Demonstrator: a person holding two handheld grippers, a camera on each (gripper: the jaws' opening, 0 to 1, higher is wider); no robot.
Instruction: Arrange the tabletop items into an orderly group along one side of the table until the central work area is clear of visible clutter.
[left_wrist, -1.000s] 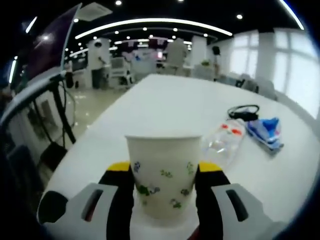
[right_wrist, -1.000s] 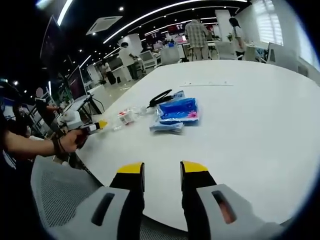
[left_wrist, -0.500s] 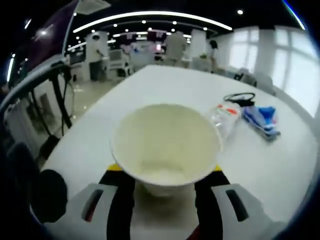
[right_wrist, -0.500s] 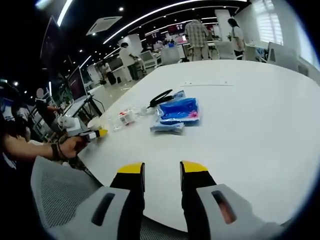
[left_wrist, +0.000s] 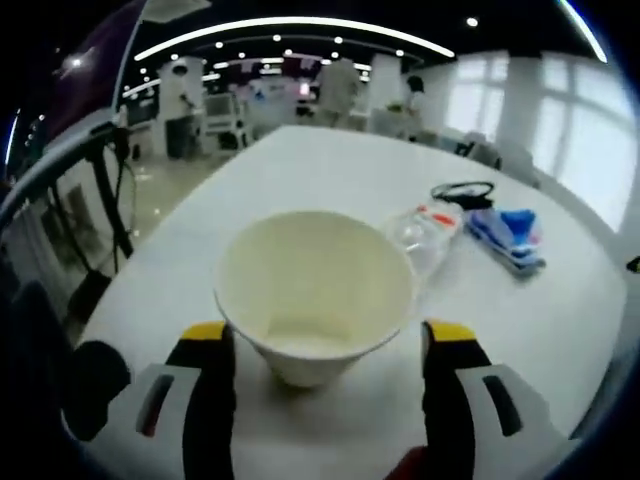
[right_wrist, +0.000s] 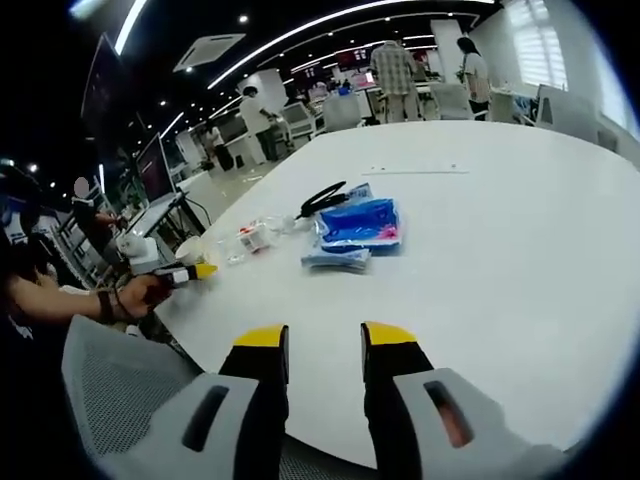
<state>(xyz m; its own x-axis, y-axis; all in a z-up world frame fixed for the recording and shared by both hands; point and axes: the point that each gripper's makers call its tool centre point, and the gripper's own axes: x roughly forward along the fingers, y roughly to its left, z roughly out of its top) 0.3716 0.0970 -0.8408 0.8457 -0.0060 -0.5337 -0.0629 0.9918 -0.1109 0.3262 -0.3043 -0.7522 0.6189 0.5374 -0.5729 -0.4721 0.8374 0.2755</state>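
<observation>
Lying beyond the paper cup (left_wrist: 315, 290) on the white table (left_wrist: 330, 180), a clear plastic bottle (left_wrist: 425, 228), blue packets (left_wrist: 505, 235) and a black cord (left_wrist: 460, 190) are seen. The empty cup is framed between the spread left gripper (left_wrist: 325, 350) jaws, untouched. The right gripper (right_wrist: 325, 345) is held nearly closed, gripping nothing.

Your left gripper (left_wrist: 325, 345), grey-bodied with black jaws tipped in yellow, has its jaws spread wide, one on each side of the view with a clear gap between each tip and what stands between them, so it grips nothing. Your right gripper (right_wrist: 325, 345), of the same grey, black and yellow build, points forward with its jaws parallel and a narrow gap between the tips, nothing held in them. In the right gripper view your left hand (right_wrist: 140, 294) shows at the left edge, forearm bare with a dark band at the wrist, fingers wrapped around the left gripper's handle
</observation>
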